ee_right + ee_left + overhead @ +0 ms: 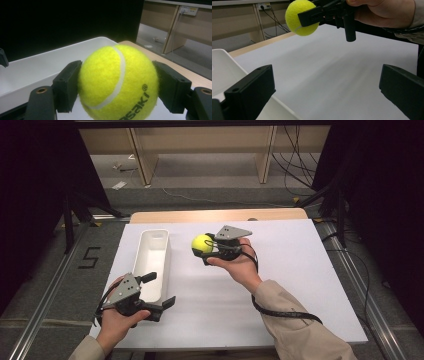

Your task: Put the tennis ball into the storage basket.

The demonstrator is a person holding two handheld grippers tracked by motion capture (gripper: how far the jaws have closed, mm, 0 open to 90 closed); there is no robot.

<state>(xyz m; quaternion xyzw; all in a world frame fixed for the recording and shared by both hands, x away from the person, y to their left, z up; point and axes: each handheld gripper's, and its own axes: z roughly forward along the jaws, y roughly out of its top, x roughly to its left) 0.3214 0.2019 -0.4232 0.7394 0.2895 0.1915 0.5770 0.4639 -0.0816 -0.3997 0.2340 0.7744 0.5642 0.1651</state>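
Fuzzy yellow-green felt tennis ball [201, 243] is grasped between the black fingers of the right gripper [204, 245], lifted clear of the white-covered bench [280, 285], just beside the long white plastic tray [151, 254]; left gripper [161, 290] is held released near the tray's near end; ball judged light, springy, grippy; best pinched across its widest girth.

Yellow tennis ball [117, 82] with white seam; white tray [152, 255].

overhead view; two close claw-mounted views
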